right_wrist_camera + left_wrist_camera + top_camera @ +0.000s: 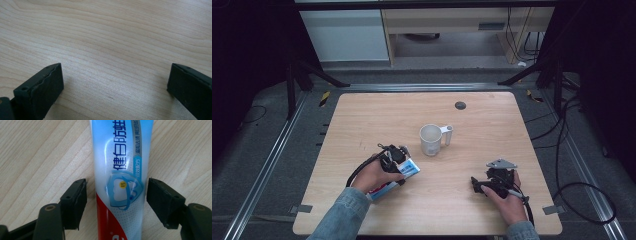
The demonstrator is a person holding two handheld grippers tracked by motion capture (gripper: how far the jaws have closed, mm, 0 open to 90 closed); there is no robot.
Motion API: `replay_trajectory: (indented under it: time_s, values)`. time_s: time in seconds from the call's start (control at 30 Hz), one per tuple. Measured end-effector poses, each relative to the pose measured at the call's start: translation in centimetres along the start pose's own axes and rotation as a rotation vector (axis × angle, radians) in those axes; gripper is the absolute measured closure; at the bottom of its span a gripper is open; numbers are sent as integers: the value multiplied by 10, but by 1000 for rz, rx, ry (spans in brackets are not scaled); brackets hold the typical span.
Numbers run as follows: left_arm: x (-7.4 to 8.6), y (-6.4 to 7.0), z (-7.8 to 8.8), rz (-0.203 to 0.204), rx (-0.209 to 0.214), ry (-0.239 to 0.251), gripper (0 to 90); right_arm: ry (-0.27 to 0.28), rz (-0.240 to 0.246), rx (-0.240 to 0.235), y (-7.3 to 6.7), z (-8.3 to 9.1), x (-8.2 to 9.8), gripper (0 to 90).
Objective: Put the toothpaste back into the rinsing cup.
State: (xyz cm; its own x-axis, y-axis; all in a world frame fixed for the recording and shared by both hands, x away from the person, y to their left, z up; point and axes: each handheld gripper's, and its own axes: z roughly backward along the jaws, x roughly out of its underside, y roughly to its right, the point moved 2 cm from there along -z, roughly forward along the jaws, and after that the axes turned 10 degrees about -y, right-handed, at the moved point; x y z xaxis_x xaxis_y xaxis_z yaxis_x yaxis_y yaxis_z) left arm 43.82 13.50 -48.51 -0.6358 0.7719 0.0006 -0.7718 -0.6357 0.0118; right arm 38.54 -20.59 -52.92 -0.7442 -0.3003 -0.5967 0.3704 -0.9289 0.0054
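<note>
Black padded jaws of the left gripper [116, 195] are seen spread to either side of a toothpaste tube [120, 170], with a narrow gap left on each side, so nothing is clamped yet. The tube, blue and white with a red lower band, lies flat on the pale wooden surface [37, 152] and runs straight up between the jaws. In the high view the left gripper [394, 159] is held low over the same tube [399, 176] at the near left of the surface [362, 110].

The step in hand is judged to be the approach for a grasp of the tube. For the next move, the jaws would need to be closed squarely on the tube's sides, gently enough that the soft body is not crushed or squeezed out.

The right gripper [487, 185] is held idle at the near right, its jaws released and wide apart over bare wood [112, 50]. A white mug [432, 139] stands upright farther back, apart from both grippers.
</note>
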Motion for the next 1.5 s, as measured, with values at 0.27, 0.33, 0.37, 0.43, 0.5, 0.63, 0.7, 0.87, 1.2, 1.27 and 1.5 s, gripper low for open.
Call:
replay_trajectory:
  time_s: [0.27,0.33,0.37,0.43,0.5,0.63,0.7,0.87,1.2,1.27,1.5]
  values:
    - [-2,-2,-2,-6,13,-5,376,0,0,0,0,0,0,7]
    - [-4,-1,-1,-11,14,-8,392,0,0,0,0,0,0,7]
    - [-5,-1,-1,-20,1,-10,438,0,1,0,0,0,0,7]
    - [-5,0,-1,-28,-4,-15,446,0,0,0,0,0,0,7]
    - [-5,1,-1,-32,-10,-14,452,0,0,1,0,0,0,7]
    - [-5,3,0,-46,-17,-25,497,0,0,1,0,0,0,7]
    - [-5,3,0,-45,-16,-22,533,0,0,1,0,0,0,7]
    - [2,1,8,-36,7,44,664,0,-2,1,0,0,0,8]
    - [17,5,35,-12,-52,155,709,0,0,1,0,0,0,8]
    - [19,6,42,-16,-65,162,710,0,0,1,0,0,0,8]
    - [20,4,59,-5,-90,205,713,0,-7,3,-1,0,0,8]
